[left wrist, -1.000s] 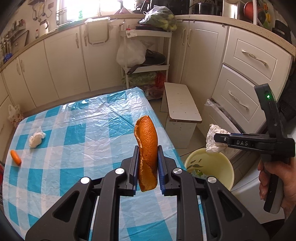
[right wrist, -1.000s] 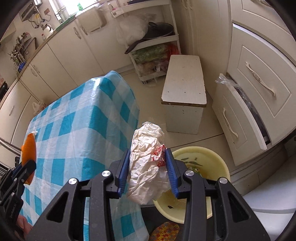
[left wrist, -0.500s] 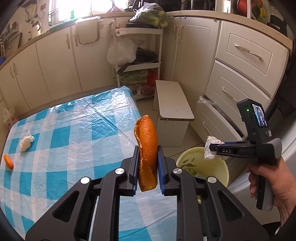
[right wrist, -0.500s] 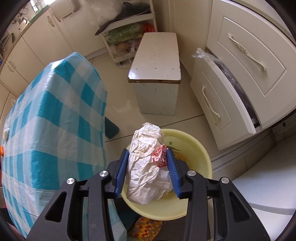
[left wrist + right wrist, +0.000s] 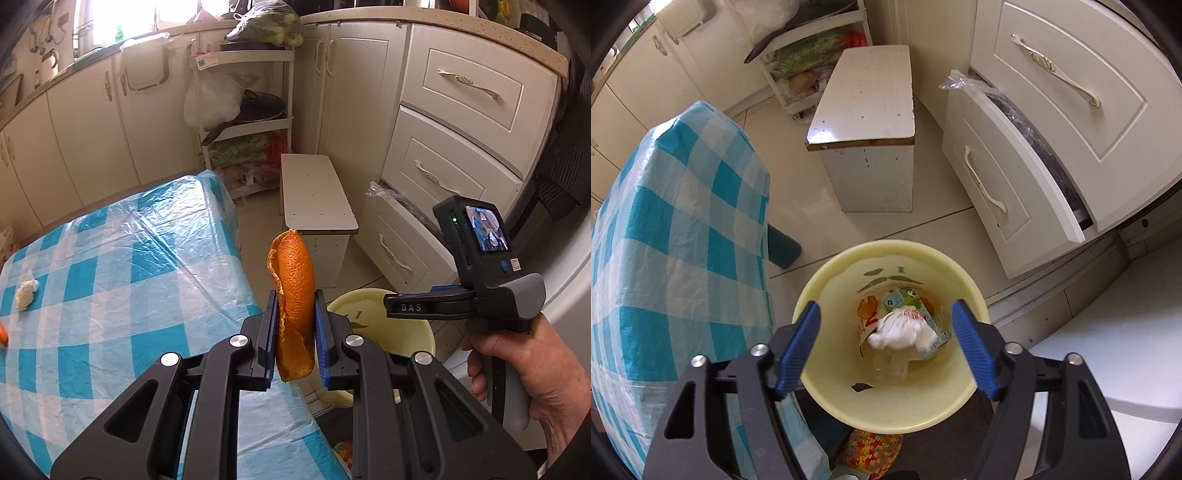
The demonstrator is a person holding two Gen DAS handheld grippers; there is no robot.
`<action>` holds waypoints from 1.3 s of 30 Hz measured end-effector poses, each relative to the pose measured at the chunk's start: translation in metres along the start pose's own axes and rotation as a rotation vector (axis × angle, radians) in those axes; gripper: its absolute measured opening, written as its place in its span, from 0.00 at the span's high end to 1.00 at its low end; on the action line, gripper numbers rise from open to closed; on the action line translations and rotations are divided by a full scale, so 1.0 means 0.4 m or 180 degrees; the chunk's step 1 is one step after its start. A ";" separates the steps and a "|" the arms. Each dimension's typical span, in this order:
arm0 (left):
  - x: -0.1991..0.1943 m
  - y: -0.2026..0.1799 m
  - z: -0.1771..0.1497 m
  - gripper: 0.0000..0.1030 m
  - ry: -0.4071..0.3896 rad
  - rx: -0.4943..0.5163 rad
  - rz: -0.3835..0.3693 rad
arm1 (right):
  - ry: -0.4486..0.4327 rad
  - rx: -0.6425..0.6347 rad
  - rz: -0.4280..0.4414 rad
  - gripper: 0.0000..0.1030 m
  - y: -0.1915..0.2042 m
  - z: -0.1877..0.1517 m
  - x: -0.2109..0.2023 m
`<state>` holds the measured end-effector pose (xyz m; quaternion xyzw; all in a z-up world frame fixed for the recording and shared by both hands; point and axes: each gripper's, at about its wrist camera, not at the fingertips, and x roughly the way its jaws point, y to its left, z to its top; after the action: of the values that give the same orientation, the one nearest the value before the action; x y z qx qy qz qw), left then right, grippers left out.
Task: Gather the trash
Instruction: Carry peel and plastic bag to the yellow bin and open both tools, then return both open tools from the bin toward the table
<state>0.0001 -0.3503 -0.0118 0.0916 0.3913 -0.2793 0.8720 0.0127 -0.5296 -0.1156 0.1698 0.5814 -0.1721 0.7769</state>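
The yellow bin [image 5: 827,280] on the floor beside the checked table [image 5: 110,280] is now seen holding the crumpled paper wad [image 5: 901,332], released half a second ago by the right gripper [image 5: 886,347], whose jaws are spread wide above it. The orange peel [image 5: 295,295] is kept clamped upright in the left gripper [image 5: 295,328], judged next to be dropped; a tissue scrap [image 5: 26,293] is left on the table.

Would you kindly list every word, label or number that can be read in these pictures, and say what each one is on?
"DAS": on the side of the right gripper.
Tag on the shelf rack: too small to read.
Printed carton in the yellow bin: blurred, unreadable.
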 end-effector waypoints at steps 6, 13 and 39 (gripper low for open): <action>0.030 -0.049 -0.004 0.84 0.0096 0.0034 -0.0114 | -0.0207 0.0361 0.0217 0.26 -0.045 0.011 -0.035; 0.106 -0.116 -0.018 0.84 0.0318 0.0022 -0.0324 | -0.1189 0.0770 0.0436 0.22 -0.086 0.020 -0.213; 0.217 -0.188 0.009 0.37 0.0582 -0.0071 -0.0245 | -0.1925 0.0908 0.0265 0.16 -0.116 0.028 -0.319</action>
<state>0.0070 -0.4500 -0.0685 0.0919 0.4757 -0.2987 0.8222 -0.0334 -0.5669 0.0073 0.2417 0.2872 -0.2625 0.8889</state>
